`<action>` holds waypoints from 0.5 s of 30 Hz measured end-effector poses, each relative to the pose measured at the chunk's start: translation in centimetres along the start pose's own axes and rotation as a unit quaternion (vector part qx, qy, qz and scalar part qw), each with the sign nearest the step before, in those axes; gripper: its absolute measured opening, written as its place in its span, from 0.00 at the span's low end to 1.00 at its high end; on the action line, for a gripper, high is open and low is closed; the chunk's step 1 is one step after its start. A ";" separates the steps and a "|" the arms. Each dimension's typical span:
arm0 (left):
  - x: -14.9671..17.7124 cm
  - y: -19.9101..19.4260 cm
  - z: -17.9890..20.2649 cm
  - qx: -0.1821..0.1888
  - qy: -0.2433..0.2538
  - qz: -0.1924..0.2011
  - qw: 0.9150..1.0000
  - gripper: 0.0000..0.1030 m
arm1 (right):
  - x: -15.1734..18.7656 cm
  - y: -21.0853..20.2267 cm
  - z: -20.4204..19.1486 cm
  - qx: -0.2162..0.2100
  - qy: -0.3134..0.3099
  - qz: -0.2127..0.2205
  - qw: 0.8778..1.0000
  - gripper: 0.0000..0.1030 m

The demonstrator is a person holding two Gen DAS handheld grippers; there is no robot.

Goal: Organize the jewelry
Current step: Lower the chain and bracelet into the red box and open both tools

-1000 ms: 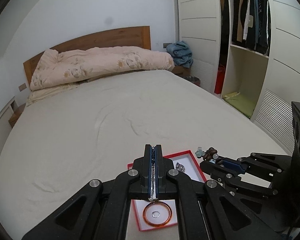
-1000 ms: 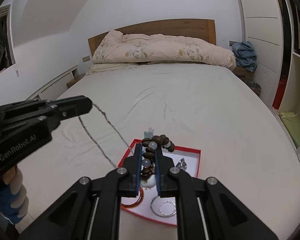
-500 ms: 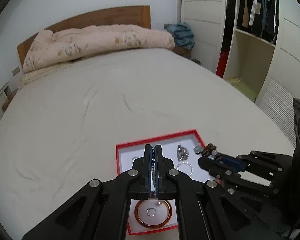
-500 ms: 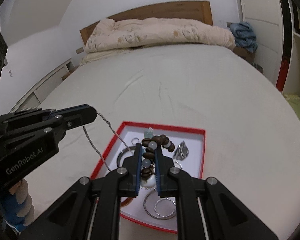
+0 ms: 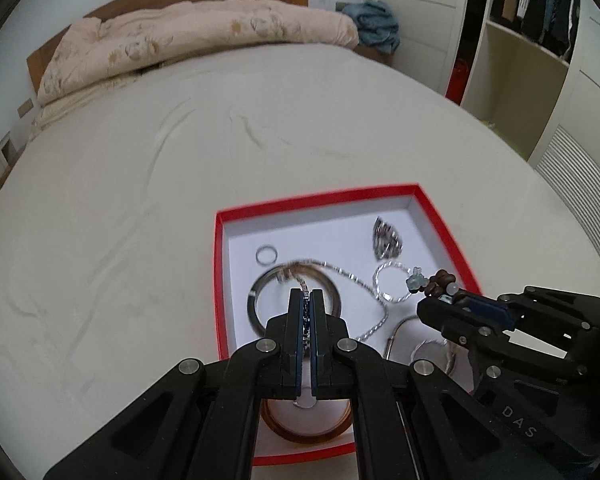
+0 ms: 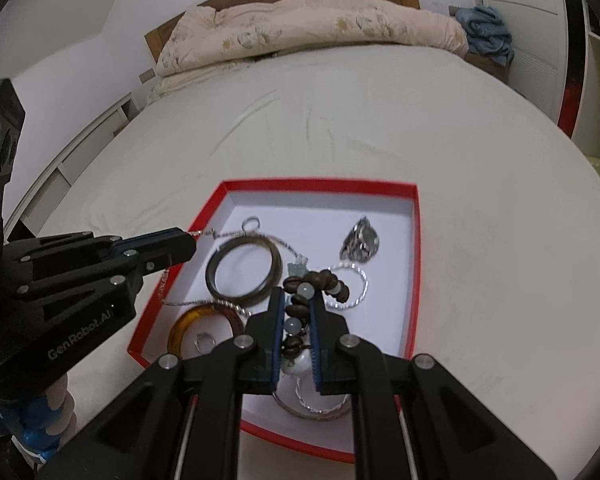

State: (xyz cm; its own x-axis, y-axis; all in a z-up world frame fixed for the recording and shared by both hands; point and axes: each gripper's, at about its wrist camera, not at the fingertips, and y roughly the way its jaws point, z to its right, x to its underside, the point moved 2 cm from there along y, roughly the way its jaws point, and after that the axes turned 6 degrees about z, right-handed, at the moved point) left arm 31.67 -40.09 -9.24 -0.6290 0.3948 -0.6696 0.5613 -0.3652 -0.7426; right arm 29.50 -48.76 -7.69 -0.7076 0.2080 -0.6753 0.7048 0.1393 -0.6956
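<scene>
Left tool (image 5: 306,296) clenched on silver chain (image 5: 342,276); right tool (image 6: 297,300) gripping beaded bracelet (image 6: 312,280), both just above red box (image 6: 416,240) on the bed (image 5: 180,160). Best lowered gently, released inside, kept clear of dark bangle (image 6: 242,270) to avoid tangling.

The box (image 5: 218,280) looks like matt red card, white inside. A silvery metal chain (image 5: 352,278) glints, as does the polished grey metal bangle (image 6: 242,272). The bead bracelet (image 6: 312,282) mixes brown wood-like beads with milky glossy ones (possibly stone). The bed sheet (image 5: 140,184) is matt creased cloth.
</scene>
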 end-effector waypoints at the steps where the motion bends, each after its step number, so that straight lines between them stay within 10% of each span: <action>1: 0.3 0.2 0.0 0.000 0.000 -0.004 1.000 0.02 | 0.4 0.3 0.1 0.000 0.002 -0.005 1.000 0.10; 15: 3.0 2.2 -0.6 -0.010 -0.010 -0.045 0.999 0.03 | 3.0 1.7 1.0 0.018 0.015 -0.058 0.998 0.13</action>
State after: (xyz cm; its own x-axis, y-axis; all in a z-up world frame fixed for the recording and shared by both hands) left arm 31.37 -39.19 -12.83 -0.6887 0.4080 -0.5993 0.5123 -0.3110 -0.8005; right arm 28.53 -48.83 -11.19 -0.7817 0.2211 -0.5831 0.6162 0.1297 -0.7768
